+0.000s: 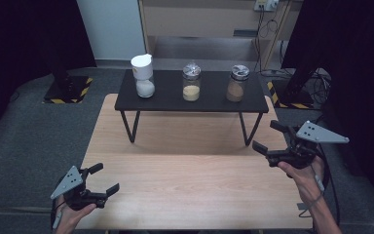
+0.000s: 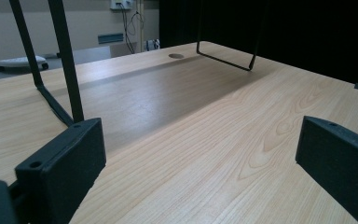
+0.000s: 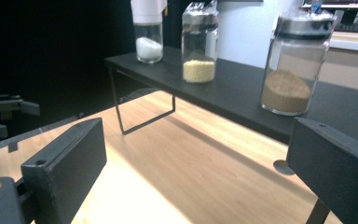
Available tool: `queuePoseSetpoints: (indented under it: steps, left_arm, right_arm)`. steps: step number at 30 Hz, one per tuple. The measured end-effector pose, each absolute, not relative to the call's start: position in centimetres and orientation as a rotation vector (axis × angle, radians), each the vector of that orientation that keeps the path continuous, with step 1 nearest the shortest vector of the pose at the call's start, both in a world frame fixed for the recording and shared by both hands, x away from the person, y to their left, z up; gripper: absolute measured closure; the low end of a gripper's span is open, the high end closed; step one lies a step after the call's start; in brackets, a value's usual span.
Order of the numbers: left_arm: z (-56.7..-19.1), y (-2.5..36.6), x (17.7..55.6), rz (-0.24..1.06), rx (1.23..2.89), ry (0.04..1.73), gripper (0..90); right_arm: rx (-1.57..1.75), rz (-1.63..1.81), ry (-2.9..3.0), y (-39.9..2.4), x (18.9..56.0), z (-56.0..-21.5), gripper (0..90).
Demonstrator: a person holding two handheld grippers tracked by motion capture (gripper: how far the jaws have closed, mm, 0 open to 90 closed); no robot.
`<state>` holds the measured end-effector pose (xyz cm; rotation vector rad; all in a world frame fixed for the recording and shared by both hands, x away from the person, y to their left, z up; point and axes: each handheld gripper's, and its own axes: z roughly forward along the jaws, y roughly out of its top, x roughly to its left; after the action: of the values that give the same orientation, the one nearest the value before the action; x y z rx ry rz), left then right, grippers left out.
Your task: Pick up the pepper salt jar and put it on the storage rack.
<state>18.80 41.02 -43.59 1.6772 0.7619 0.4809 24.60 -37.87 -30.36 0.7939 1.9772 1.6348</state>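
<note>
Three glass jars stand in a row on a low black shelf [image 1: 214,102]: a white-capped jar of white grains [image 1: 143,75] at the left, a jar of yellow grains [image 1: 191,82] in the middle, and a jar of brown powder [image 1: 236,83] at the right. In the right gripper view they are the white jar [image 3: 148,30], the yellow jar [image 3: 199,42] and the brown jar [image 3: 294,63]. My left gripper [image 1: 104,179] is open over the table's front left corner. At the table's right edge my right gripper [image 1: 270,135] is also open, with nothing between its jaws.
The shelf rests on thin black wire legs [image 1: 129,126] over a light wooden table [image 1: 190,170]. A cable hole [image 2: 176,56] sits in the tabletop. Grey carpet surrounds the table, and black stands with striped bases [image 1: 68,90] are at the back corners.
</note>
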Motion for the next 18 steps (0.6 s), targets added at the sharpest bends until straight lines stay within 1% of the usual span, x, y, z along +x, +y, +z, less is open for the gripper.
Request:
queuePoseSetpoints:
  steps: [10,18]
  left_arm:
    - [-43.6,41.0,18.8,0.480,1.672,0.766,0.3]
    - [-43.6,41.0,18.8,0.480,1.672,0.768,0.3]
  right_arm:
    - [0.792,1.612,1.985,-38.4,22.2,-32.6,5.4]
    - [0.808,1.615,2.008,-38.6,21.3,-34.7,5.4]
